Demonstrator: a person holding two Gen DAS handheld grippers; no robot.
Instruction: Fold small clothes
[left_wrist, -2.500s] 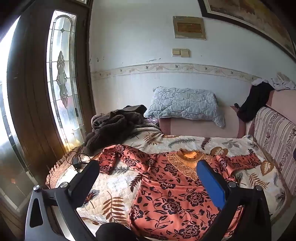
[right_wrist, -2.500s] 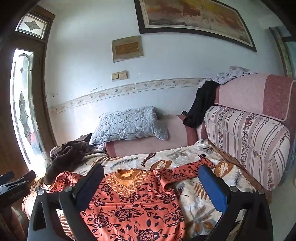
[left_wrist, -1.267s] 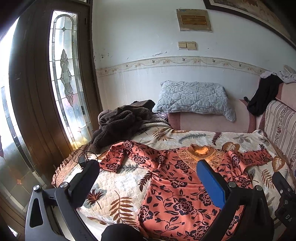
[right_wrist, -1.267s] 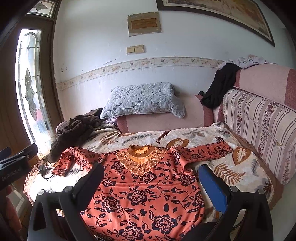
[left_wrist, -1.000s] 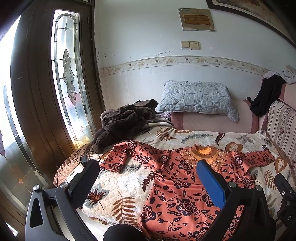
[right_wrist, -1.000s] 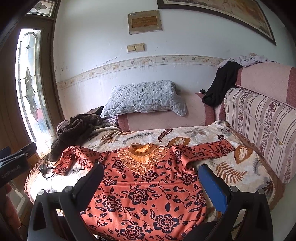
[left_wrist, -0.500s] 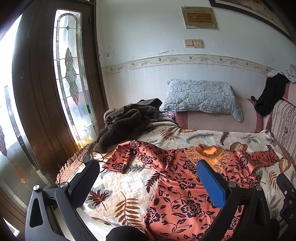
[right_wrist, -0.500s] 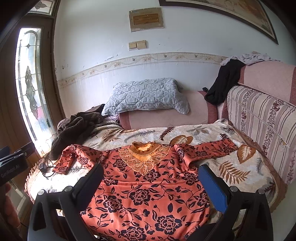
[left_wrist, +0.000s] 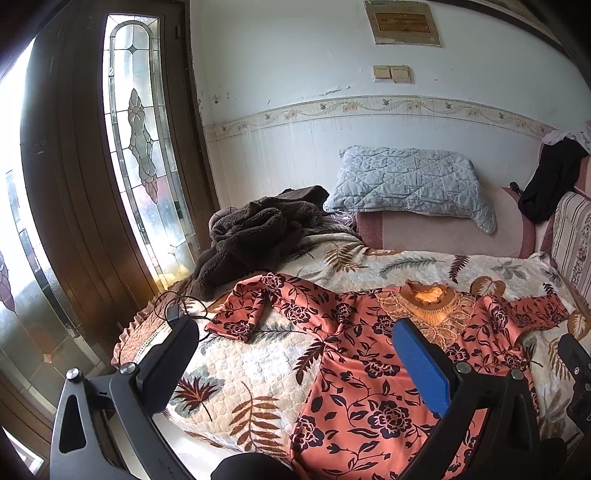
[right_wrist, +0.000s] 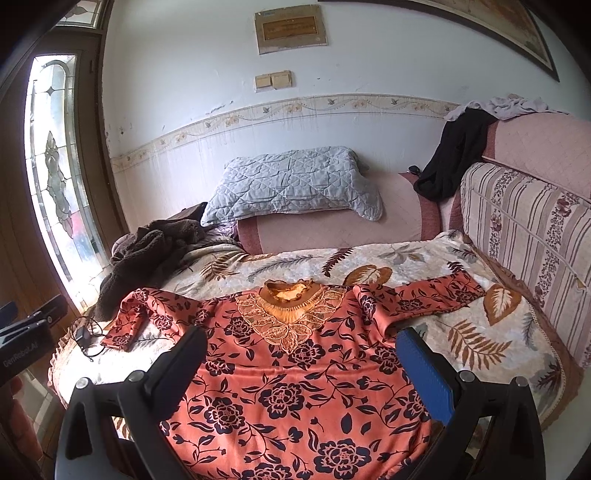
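Broadly, a leaf-patterned bedspread (right_wrist: 424, 266) covers the couch seat, and the orange floral top (right_wrist: 295, 387) lies spread flat on it, neckline toward the wall, both sleeves out to the sides with the far-left cuff folded back. Behind it a grey quilted pillow (right_wrist: 295, 184) leans on the bolster, and a brown fleece heap (left_wrist: 251, 236) sits near the glass door. Both tools hover above the near hem: the left gripper (left_wrist: 291, 354) and the right gripper (right_wrist: 303, 365) each have jaws spread wide, holding nothing.
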